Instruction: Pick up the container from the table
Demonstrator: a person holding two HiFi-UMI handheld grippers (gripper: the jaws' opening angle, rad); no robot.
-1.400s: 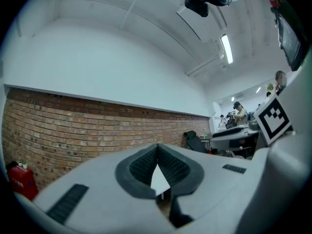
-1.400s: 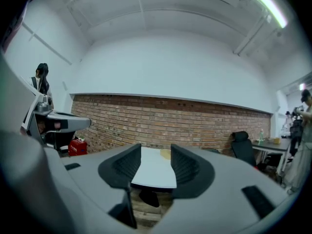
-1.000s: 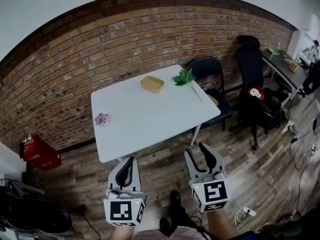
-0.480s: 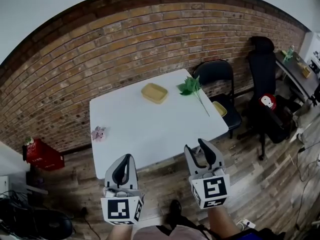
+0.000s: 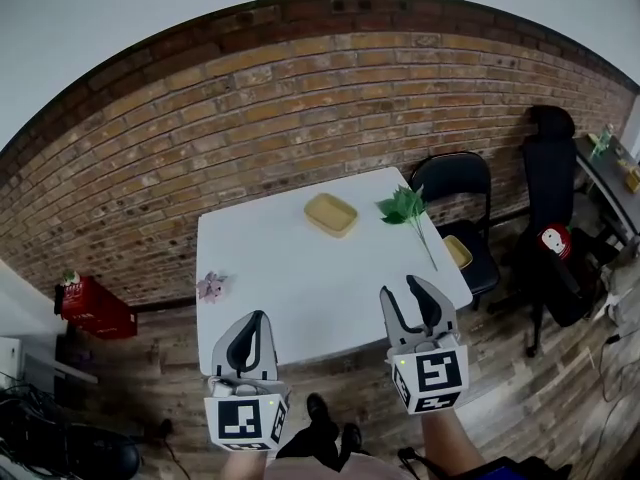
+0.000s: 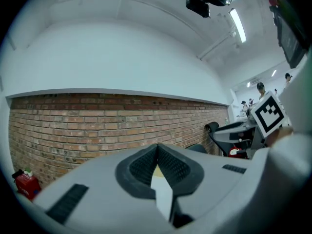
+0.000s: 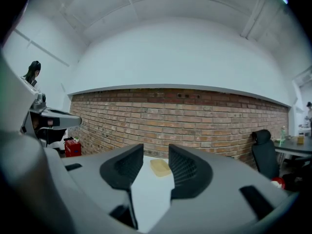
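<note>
Head view: left gripper (image 5: 254,318) and right gripper (image 5: 404,288) have neared the white table (image 5: 280,288) — yellow container (image 5: 331,214) still far ahead; left jaws together, empty; right jaws apart, closing on nothing.

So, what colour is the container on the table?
Pale yellow; the container shows best in the head view.

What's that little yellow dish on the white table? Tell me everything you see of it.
It is a shallow, rectangular tray with rounded corners and a raised rim, pale yellow, plastic by its look. It appears empty and lies flat, open side up, near the far edge of the table, apart from the green sprig.
</note>
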